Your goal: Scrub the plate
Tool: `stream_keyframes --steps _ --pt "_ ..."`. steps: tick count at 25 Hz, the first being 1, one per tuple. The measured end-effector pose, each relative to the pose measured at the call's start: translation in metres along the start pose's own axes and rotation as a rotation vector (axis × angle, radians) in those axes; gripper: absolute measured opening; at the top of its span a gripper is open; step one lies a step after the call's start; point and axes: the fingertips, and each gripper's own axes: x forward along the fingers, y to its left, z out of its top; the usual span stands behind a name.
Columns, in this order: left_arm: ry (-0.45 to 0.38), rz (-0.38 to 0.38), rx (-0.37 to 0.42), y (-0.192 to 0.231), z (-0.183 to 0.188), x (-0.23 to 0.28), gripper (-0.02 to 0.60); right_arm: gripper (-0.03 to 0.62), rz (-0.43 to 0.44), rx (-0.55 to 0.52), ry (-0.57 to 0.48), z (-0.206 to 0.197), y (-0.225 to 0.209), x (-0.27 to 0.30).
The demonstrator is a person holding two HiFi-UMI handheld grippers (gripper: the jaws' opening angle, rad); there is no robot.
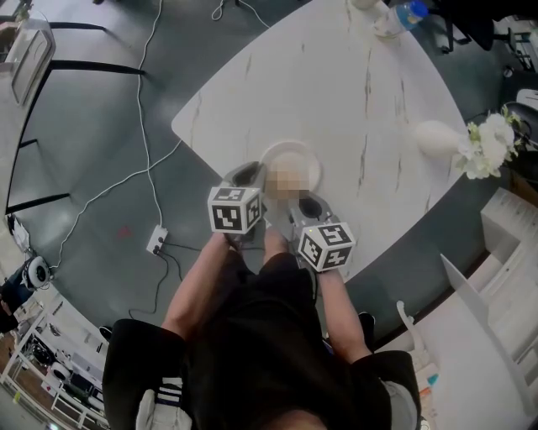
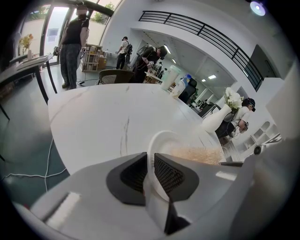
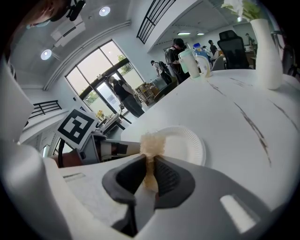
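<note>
A white paper plate [image 1: 294,154] lies near the front corner of the white marble table [image 1: 336,84]. My left gripper [image 1: 249,176] is shut on the plate's near left rim. In the left gripper view that rim [image 2: 152,154] stands pinched between the two dark pads. My right gripper [image 1: 308,207] is shut on a tan sponge [image 3: 151,143], held over the near edge of the plate [image 3: 185,143]. The sponge [image 2: 199,153] also shows over the plate in the left gripper view. In the head view a mosaic patch hides it.
A white vase [image 1: 437,137] with white flowers [image 1: 489,144] lies at the table's right edge. Bottles and cups [image 1: 395,15] stand at the far edge. A power strip [image 1: 157,240] and cables lie on the floor to the left. People stand in the background.
</note>
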Motion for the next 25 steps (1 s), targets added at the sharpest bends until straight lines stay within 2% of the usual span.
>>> stream_keyframes --steps 25 --pt "0.004 0.002 0.011 -0.003 -0.002 0.0 0.054 0.052 -0.074 0.012 -0.011 -0.006 -0.033 -0.037"
